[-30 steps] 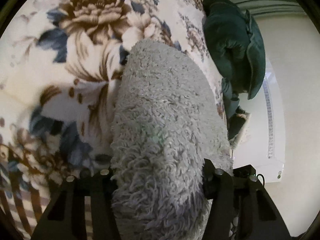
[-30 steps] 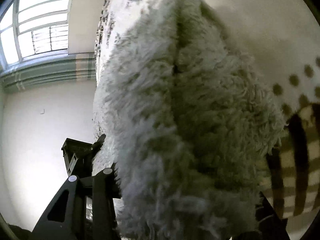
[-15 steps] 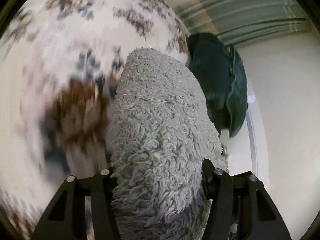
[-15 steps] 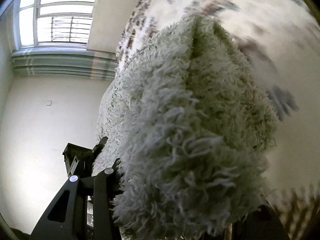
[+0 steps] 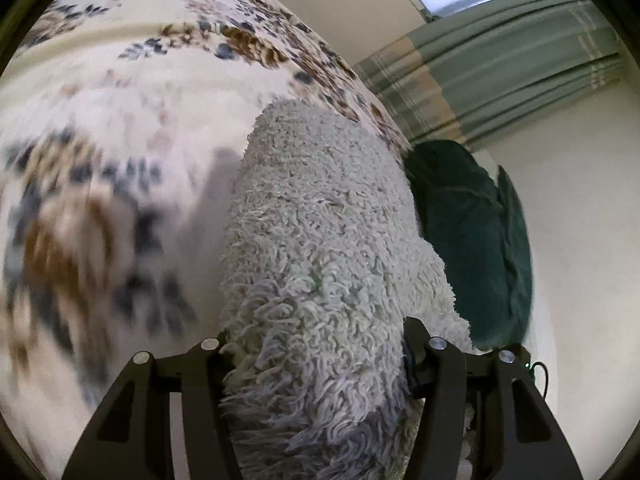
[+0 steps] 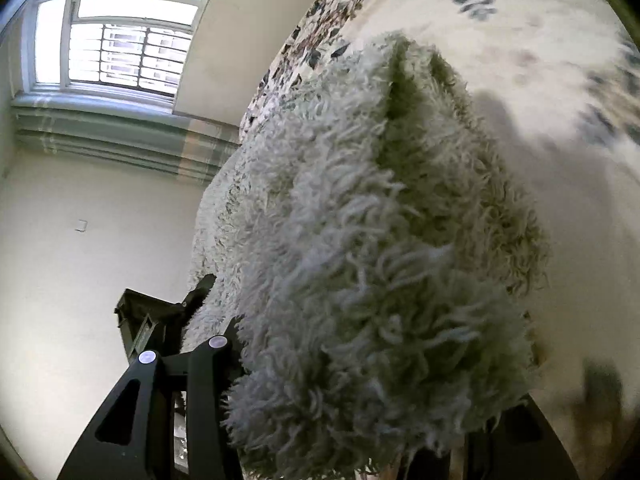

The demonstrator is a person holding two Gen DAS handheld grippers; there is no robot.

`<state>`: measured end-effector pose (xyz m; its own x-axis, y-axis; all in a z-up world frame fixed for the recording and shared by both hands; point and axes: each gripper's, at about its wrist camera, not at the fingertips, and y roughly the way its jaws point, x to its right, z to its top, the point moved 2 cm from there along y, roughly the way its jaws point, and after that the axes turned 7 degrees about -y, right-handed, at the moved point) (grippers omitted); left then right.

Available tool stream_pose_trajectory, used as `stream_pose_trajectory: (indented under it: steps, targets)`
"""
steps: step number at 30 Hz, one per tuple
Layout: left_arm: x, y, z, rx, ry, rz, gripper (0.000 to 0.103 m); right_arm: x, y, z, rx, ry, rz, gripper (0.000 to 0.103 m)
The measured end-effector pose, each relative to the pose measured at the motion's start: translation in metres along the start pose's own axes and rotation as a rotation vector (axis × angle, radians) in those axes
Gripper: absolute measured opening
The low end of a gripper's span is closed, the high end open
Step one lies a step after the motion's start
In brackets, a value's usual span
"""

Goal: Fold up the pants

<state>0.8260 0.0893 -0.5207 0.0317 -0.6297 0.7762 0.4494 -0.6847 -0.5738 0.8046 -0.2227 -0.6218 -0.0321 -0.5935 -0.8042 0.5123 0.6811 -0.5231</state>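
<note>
The pants (image 5: 320, 248) are fluffy, pale grey-white fleece. In the left wrist view my left gripper (image 5: 316, 364) is shut on a thick bunch of them, which fills the gap between the black fingers and hangs forward over the bed. In the right wrist view my right gripper (image 6: 360, 392) is shut on another bunch of the same pants (image 6: 380, 240). Its right finger is mostly hidden behind the fleece. Both ends are held above the bed.
A floral bedspread (image 5: 120, 128) in cream, brown and blue lies under the pants and also shows in the right wrist view (image 6: 540, 40). A dark green cushion (image 5: 468, 240) sits at the bed's edge. Behind are a curtain (image 5: 500, 60), a barred window (image 6: 120, 52) and pale walls.
Both grippers have travelled over the bed with the pants still held. The views have swung up toward the curtain and window. The striped bed edge has left the right wrist view.
</note>
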Motion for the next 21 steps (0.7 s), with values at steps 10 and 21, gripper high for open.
stream_pose_trajectory:
  steps: [10,21]
  targets:
    - [-0.07,0.051,0.032,-0.086,-0.031,0.134,0.062,0.046,0.109,0.05,-0.096,-0.02,-0.163,0.067]
    - [0.029,-0.013,-0.008,0.108,0.298,0.666,0.094,-0.046,0.064,0.059,-0.025,-0.283,-0.723,0.103]
